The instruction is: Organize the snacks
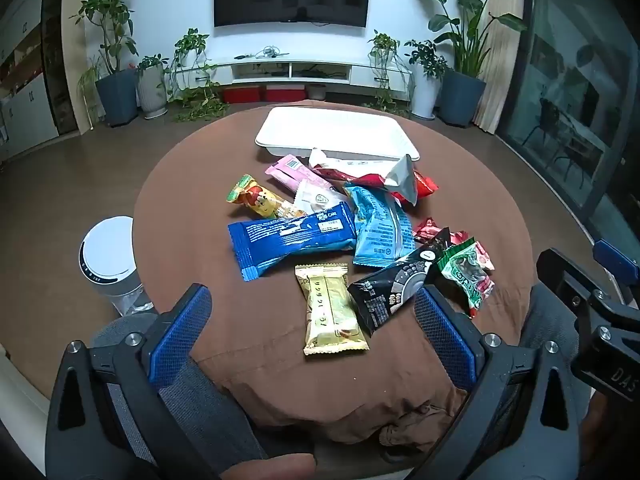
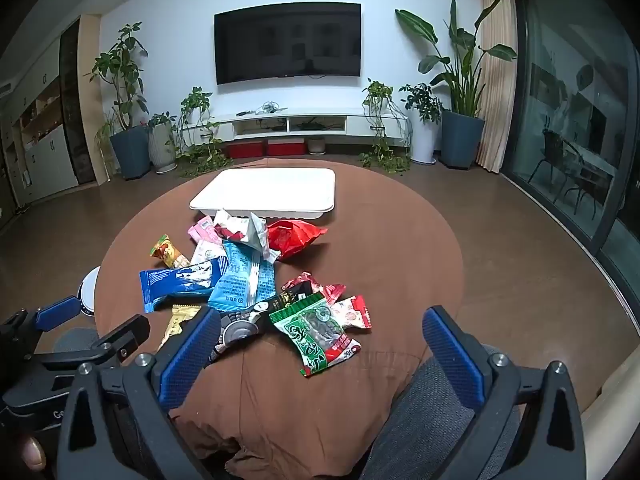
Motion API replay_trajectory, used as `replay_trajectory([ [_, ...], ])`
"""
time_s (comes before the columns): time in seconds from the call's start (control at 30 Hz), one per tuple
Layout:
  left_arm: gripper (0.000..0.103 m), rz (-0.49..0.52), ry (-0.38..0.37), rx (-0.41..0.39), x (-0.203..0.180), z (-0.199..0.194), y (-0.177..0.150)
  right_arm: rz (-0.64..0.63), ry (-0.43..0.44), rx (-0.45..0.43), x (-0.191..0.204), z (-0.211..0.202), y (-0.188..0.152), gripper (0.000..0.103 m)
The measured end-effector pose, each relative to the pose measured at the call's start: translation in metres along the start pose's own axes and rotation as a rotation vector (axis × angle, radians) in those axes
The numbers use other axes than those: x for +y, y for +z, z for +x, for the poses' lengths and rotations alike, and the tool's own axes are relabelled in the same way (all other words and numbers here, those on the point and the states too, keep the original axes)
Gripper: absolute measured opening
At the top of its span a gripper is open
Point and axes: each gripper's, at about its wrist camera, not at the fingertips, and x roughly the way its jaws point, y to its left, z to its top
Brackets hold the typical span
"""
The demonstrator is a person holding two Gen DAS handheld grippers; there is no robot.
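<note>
Both tongs spread wide, left tongs (image 1: 312,336), right tongs (image 2: 320,356); snack packets (image 1: 340,232) heaped mid-table, bare cloth (image 2: 400,240) rightward

A round table (image 1: 480,208) covered in a brown cloth (image 2: 400,240) carries everything. At its far side sits a white tray (image 1: 336,132). Nearer lies a loose heap of snack packets: a dark blue one (image 1: 288,240), a gold one (image 1: 330,316), a black one (image 1: 394,288), a green one (image 2: 316,332), and a red one (image 2: 294,236) just beside the tray
</note>
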Motion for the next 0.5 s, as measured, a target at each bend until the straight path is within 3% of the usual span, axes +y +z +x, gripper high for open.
replay_trajectory([
  [0.5, 0.103, 0.001, 0.003, 0.0, 0.0001, -0.0007, 0.0003, -0.002, 0.0, 0.014, 0.0019, 0.0032, -0.0049, 0.103],
])
